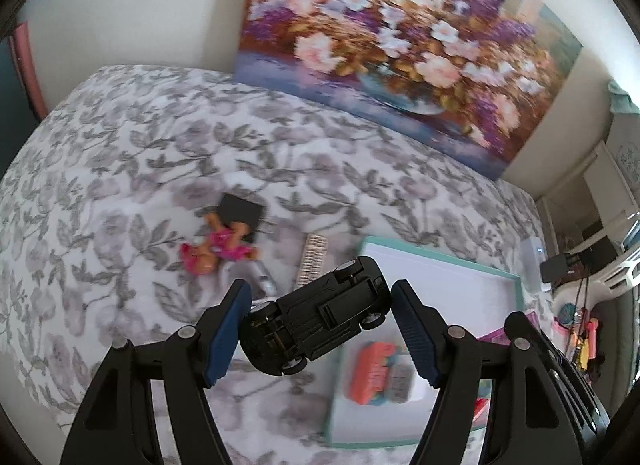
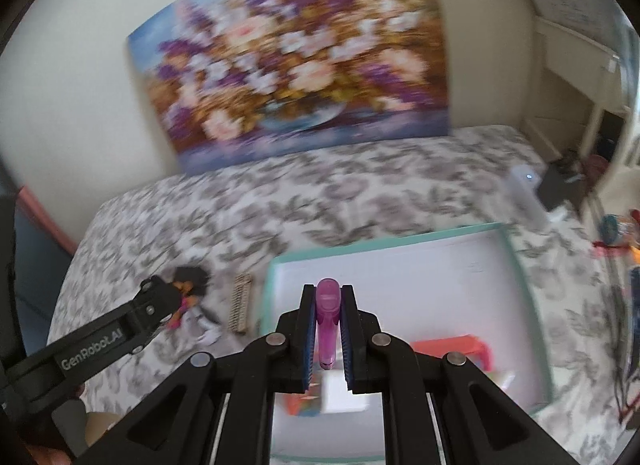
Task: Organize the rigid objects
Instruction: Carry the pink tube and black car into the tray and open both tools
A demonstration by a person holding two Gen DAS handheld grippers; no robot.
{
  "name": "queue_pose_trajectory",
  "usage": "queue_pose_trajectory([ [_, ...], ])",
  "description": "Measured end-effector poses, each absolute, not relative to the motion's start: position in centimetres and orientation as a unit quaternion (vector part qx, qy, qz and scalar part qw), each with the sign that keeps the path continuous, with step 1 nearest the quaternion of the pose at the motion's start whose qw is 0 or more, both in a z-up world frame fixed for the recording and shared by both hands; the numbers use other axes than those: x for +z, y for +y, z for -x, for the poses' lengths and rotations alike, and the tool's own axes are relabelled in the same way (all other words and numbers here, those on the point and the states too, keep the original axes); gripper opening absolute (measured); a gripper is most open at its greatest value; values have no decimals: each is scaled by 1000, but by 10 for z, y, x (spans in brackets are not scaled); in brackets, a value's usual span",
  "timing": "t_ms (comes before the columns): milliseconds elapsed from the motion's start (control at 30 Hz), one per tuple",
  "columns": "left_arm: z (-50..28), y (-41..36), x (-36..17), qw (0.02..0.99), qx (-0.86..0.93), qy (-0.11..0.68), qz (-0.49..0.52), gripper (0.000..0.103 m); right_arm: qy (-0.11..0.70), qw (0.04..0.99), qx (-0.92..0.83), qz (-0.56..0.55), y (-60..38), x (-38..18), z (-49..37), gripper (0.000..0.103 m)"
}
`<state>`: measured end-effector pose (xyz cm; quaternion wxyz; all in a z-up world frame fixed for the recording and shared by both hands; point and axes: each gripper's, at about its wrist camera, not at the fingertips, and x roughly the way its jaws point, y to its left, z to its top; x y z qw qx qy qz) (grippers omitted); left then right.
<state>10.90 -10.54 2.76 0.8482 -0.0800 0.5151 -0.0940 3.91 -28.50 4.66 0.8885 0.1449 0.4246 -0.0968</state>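
My left gripper (image 1: 320, 291) is shut on a black toy car (image 1: 320, 317), held underside up in the air between the blue pads (image 1: 224, 333). It hangs over the left edge of a white box with a teal rim (image 1: 440, 255). My right gripper (image 2: 328, 293) is shut on a small purple plastic piece (image 2: 328, 317) that stands upright between its pads, above the same box (image 2: 384, 243). An orange toy (image 1: 372, 373) (image 2: 452, 349) lies in the box. On the bedspread left of the box lie a doll in pink (image 1: 216, 249) (image 2: 188, 285) and a patterned strip (image 1: 312, 261) (image 2: 240, 303).
The floral bedspread (image 1: 120, 169) stretches away to the left and back. A black square card (image 1: 242, 211) lies beside the doll. A large flower painting (image 1: 400, 45) leans on the wall behind. A white device (image 2: 528, 197) sits at the bed's right edge, with furniture and clutter beyond it.
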Motion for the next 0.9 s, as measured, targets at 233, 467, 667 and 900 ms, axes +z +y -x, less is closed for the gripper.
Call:
queue_pose_trajectory([
  [233,-117,-149,19,853,-109,507,58,73,404,881,-168,-179,-336,53,-34,12],
  [467,-126,-175,-3,853,-113,509,26,73,403,875,-214,-161,-366,46,-35,12],
  [667,-126,-181,-13,849,-126,512,23,73,412,866,-236,-156,-378,31,-33,12],
  [900,-128,-183,-27,843,-125,523,14,73,426,859,-249,-137,-381,13,-35,12],
])
